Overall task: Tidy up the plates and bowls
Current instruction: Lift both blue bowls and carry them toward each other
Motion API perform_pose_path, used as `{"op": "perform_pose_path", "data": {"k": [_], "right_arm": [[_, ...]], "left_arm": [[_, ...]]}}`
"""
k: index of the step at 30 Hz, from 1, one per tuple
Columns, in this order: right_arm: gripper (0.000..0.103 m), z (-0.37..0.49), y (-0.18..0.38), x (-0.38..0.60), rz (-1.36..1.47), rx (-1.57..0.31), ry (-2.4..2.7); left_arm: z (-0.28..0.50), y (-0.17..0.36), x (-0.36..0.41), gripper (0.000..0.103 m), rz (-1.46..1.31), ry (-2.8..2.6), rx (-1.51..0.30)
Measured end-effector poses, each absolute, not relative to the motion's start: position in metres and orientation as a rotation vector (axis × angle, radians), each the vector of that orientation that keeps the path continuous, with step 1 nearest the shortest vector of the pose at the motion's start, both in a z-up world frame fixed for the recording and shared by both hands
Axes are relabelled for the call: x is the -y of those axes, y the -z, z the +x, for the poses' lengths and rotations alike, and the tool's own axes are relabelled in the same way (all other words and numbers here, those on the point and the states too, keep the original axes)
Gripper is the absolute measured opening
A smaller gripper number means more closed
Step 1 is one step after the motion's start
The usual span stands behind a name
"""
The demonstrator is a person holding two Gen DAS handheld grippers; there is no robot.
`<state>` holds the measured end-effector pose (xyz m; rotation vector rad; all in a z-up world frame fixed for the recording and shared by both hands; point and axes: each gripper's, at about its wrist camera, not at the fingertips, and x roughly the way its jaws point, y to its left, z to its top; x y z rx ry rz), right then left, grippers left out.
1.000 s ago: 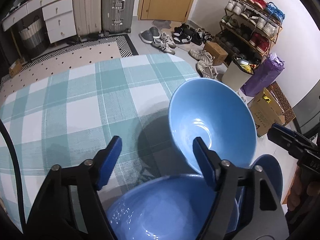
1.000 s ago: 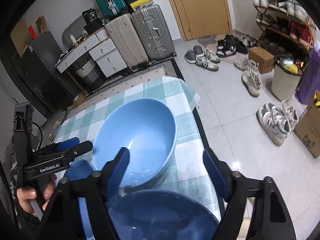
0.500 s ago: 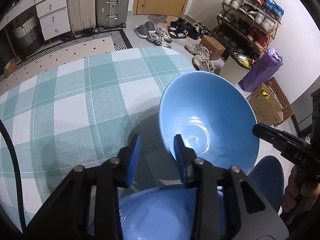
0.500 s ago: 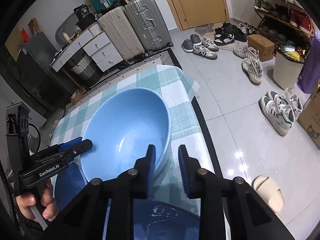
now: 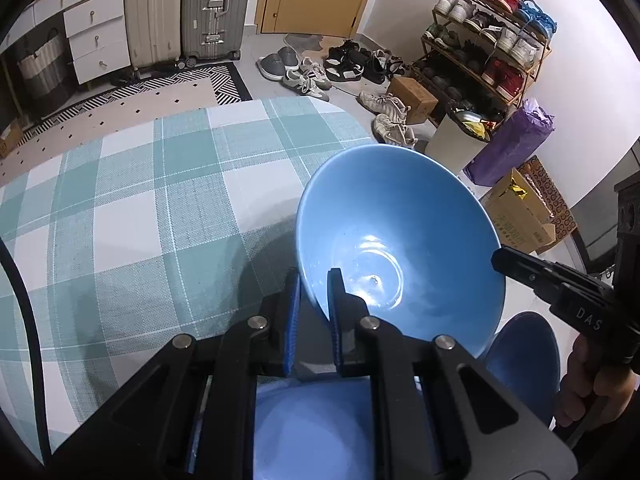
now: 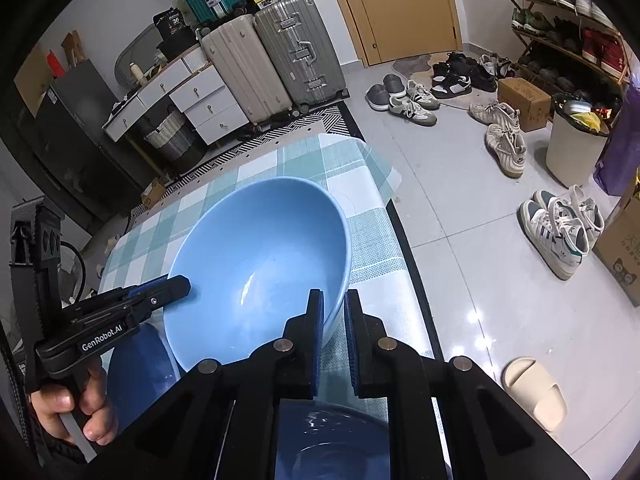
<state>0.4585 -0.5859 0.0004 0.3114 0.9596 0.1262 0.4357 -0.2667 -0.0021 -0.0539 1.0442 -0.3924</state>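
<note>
- On the handle of the left gripper (image 6: 176, 286), seen from the right wrist view, we read "GenRobot.AI" in white; on the right gripper (image 5: 498, 258), seen from the left wrist view, we read "DAS", with the rest cut off.
- We noted a cap marked "36" (image 6: 174, 20) on the furniture at the back; print on the cardboard boxes (image 5: 520, 216) was too small to read.
- We found the light blue bowl (image 5: 400, 240) tilted on the checked tablecloth (image 5: 140, 200), near the table's right edge.
- We found the left gripper's two blue pads clamped on the bowl's near left rim, one pad inside and one outside.
- We found the right gripper's pads (image 6: 316, 324) clamped likewise on the near right rim of the same bowl.
- We recorded a darker blue bowl (image 5: 320, 432) directly under the left gripper, and another dark blue piece (image 5: 528, 360) beside the held bowl; we could not tell whether that one was a plate or a bowl.
- We saw another dark blue dish (image 6: 332, 440) beneath the right gripper.
- Around the table we logged suitcases (image 6: 280, 52), a white drawer unit (image 5: 96, 40), a shoe rack (image 5: 492, 48), loose shoes (image 6: 412, 100), a white bin (image 6: 572, 148) and a slipper (image 6: 536, 392).
- We observed both grippers angled steeply downward, a hand (image 6: 72, 408) wrapped around the left handle and fingers (image 5: 588, 384) around the right one.
</note>
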Motion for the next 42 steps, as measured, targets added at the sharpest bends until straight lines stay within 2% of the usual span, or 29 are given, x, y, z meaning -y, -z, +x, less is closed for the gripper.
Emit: {"op": "perform_pose_path", "data": {"k": [16, 42], "right_arm": [[0.011, 0.449, -0.017, 0.587, 0.315, -0.912, -0.113], [0.011, 0.379, -0.105, 0.574, 0.274, -0.763, -0.142]], "left_arm": [[0.418, -0.034, 0.272, 0.01, -0.038, 0.4, -0.961], [0.324, -0.143, 0.253, 0.011, -0.055, 0.421, -0.81]]}}
